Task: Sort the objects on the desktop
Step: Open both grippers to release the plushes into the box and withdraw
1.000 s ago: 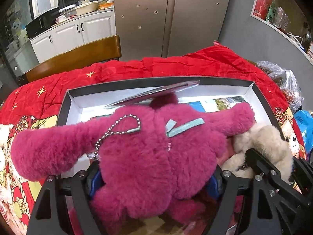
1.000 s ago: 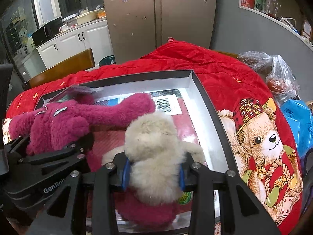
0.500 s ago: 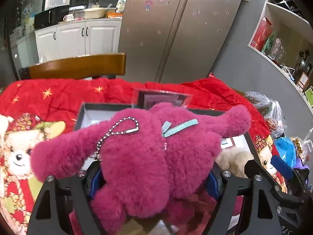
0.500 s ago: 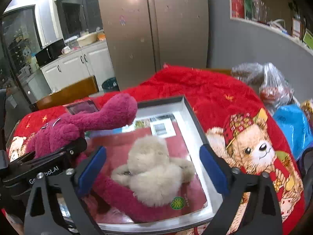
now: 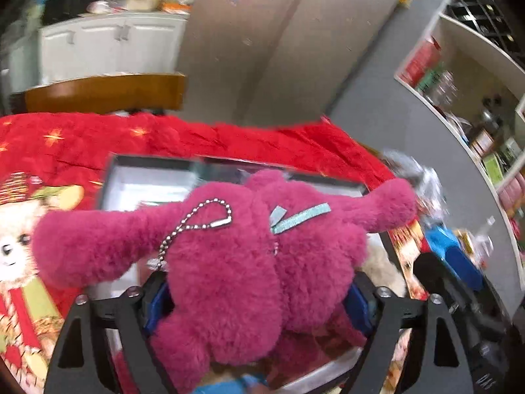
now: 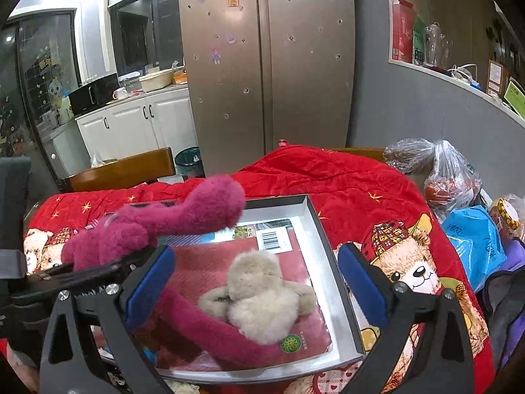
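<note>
While lifted above the box (image 5: 154, 177), held at the body between the blue pads (image 5: 157, 305) of the left claw (image 5: 259, 302): magenta plush (image 5: 236, 262), jaws easing apart yet pads pressing its fur, bead chain (image 5: 193, 223) dangling on top. Spread wide over the box (image 6: 325, 256), gripping nothing, jaws opening: right claw (image 6: 256, 285). Lying loose inside on a red booklet (image 6: 203, 269), against a second magenta plush (image 6: 210, 331): beige plush (image 6: 259, 298). Spread under everything: red blanket (image 6: 328, 177).
</note>
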Motion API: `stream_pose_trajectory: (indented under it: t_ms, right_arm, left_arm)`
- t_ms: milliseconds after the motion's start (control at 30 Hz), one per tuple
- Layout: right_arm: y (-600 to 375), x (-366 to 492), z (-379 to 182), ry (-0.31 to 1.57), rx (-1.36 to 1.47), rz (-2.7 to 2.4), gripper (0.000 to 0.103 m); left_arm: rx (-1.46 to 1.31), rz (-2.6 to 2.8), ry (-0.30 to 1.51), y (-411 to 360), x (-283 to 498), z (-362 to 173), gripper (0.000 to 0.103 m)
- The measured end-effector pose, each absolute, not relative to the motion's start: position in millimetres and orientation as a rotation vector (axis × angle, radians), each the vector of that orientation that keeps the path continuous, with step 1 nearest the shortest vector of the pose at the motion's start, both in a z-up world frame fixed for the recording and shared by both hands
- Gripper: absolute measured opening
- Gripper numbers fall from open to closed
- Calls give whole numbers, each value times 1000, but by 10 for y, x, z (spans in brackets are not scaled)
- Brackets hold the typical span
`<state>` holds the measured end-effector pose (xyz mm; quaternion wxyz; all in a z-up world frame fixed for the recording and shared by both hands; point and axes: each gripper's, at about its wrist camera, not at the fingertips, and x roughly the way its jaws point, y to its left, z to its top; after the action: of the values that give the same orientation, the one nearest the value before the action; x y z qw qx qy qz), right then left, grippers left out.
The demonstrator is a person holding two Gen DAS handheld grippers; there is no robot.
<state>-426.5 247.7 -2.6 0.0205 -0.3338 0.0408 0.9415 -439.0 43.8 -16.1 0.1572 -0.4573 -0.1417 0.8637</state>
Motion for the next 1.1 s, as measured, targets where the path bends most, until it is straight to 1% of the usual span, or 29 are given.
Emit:
stream_pose_trajectory:
  t_ms: [33, 100, 133, 200, 233, 367, 533, 767, 967, 1100]
  right_arm:
    - [2475, -4253, -21, 144, -1032, 2919, 101]
    - [2471, -4248, -12, 144, -1039, 2931, 101]
    - [2455, -4251, -13, 127, -1043, 2932, 101]
    - [2440, -4246, -5, 118, -1040, 2940, 101]
    - [2447, -4236, 14, 134, -1031, 2948, 101]
    - [2433, -4189, 93, 136, -996, 2976, 101]
    - [2449, -4111, 234, 180, -939, 3026, 101]
    - [2407, -3891, 552, 159, -835, 3097, 101]
    - [2256, -3412, 1044, 66, -656, 3186, 103]
    - [2124, -2938, 1322, 78, -511, 3250, 103]
  left_arm:
    - [-1330, 2435, -404, 459, -4415, -200, 93]
    - [-1284, 2435, -422, 458, -4412, -232, 95]
    - [-1271, 2474, -403, 461, -4402, -222, 96]
    - [-1260, 2524, -363, 461, -4382, -172, 103]
    - [-1242, 2542, -342, 456, -4369, -131, 103]
    - [-1139, 2645, -225, 473, -4275, 69, 103]
    - [-1033, 2689, -218, 448, -4167, 245, 103]
    - [-870, 2772, -164, 418, -3906, 621, 103]
    - [-625, 2862, -126, 306, -3365, 1098, 103]
    - [-532, 2848, -110, 264, -2918, 1292, 103]
